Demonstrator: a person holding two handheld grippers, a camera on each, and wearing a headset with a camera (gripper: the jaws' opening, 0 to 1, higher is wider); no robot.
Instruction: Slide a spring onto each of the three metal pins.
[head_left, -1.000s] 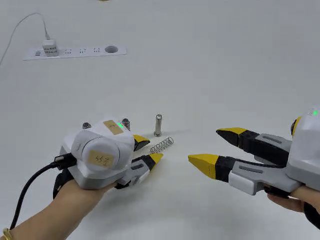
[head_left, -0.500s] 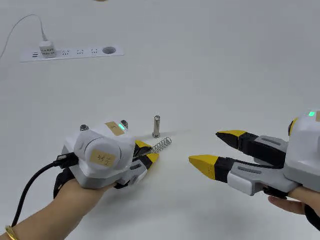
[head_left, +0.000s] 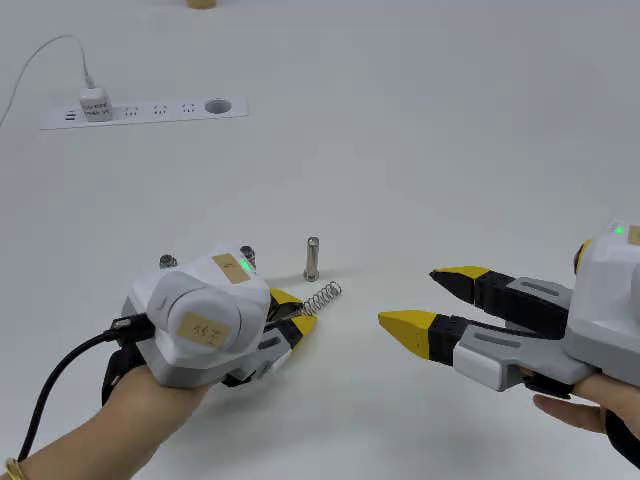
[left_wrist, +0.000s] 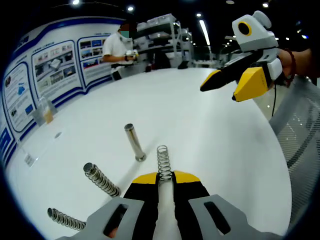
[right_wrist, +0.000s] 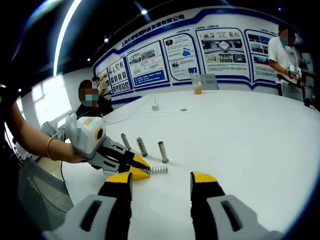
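My left gripper (head_left: 298, 316) is a rounded white housing with two tan tape labels (head_left: 203, 328), a green light and a black cable (head_left: 112, 332). My right gripper (head_left: 406, 296) has black-and-grey fingers (head_left: 500, 290) tipped yellow. I wear a gold bangle (head_left: 12, 468).

Left gripper (head_left: 296, 312): one second ago its fingers (left_wrist: 145, 179) stood apart, one on either side of the near end of the spring (head_left: 321, 296). Half a second ago the gap between them had narrowed. The yellow tips are now drawn together and clamp that near end, with the remaining coils projecting beyond them toward the far right.
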